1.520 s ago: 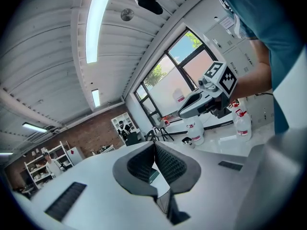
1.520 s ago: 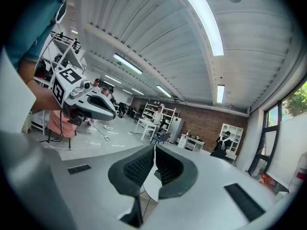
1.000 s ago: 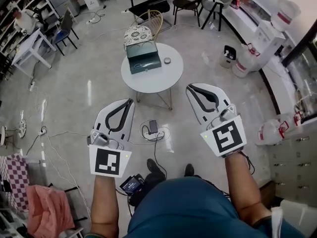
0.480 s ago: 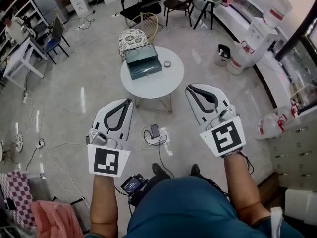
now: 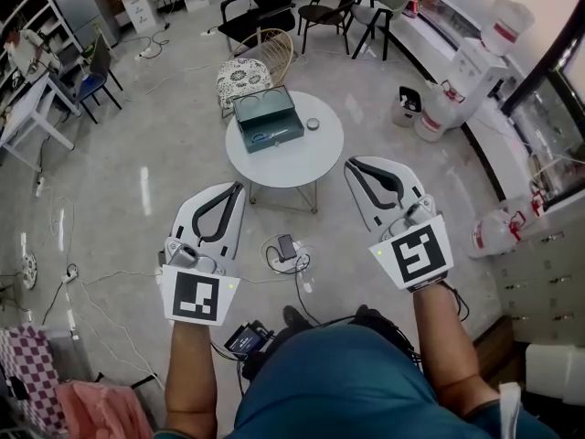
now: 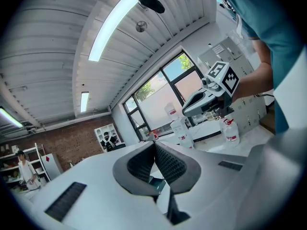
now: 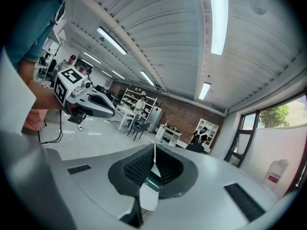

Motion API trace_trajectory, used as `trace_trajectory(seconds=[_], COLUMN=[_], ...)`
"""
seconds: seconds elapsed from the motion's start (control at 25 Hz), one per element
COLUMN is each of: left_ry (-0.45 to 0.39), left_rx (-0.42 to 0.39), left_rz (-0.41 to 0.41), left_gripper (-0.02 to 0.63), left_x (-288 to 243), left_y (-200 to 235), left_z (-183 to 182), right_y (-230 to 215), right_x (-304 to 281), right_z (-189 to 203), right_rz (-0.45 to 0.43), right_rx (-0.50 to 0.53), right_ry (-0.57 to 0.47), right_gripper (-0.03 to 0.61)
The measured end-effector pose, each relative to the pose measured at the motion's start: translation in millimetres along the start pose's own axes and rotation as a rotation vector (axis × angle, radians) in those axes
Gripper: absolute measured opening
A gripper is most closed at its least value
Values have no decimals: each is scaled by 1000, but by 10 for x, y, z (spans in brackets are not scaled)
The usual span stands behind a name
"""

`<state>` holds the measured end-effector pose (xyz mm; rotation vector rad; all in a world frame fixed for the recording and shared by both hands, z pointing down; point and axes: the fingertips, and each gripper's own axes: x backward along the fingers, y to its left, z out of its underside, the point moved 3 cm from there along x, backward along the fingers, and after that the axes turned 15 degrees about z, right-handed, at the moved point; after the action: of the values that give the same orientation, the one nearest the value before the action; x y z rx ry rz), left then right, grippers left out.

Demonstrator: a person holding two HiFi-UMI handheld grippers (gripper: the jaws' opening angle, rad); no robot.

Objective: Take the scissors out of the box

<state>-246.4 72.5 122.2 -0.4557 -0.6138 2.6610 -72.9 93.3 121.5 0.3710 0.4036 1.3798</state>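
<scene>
Head view looks down on a round white table (image 5: 306, 158), and on it sits the grey-green box (image 5: 274, 108) with its lid thrown back. In its tray lies a small blue-handled shape, the scissors (image 5: 260, 137) as far as I can tell. A small round tin (image 5: 313, 124) stands on the table just beside the box. On the near side of the table, well apart from it, the left gripper (image 5: 239, 188) and right gripper (image 5: 350, 164) each have their jaws pressed together on nothing. A cushioned chair (image 5: 245, 67) stands behind the table, and a power strip (image 5: 283, 245) lies on the pale floor (image 5: 137, 181) just in front of it.
</scene>
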Motion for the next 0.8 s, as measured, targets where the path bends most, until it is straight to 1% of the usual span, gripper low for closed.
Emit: trace_trajectory(seconds=[0.12, 0.32, 0.48, 0.6, 0.8], left_ry=[-11, -17, 9, 36, 100], left_rx=[7, 35, 29, 27, 23], left_rz=[0, -3, -9, -37, -117], left_gripper=[20, 20, 20, 20, 20], left_x=[68, 68, 5, 6, -107], left_y=[52, 109, 119, 225, 444], left_z=[69, 200, 239, 274, 328], right_y=[85, 158, 108, 63, -108], right_x=[-33, -120, -246, -431, -875], right_z=[-54, -11, 69, 77, 138], right_rz=[0, -5, -17, -29, -88], right_rx=[14, 10, -4, -44, -60], right_ry=[2, 14, 9, 13, -54], right_gripper=[40, 40, 40, 40, 40])
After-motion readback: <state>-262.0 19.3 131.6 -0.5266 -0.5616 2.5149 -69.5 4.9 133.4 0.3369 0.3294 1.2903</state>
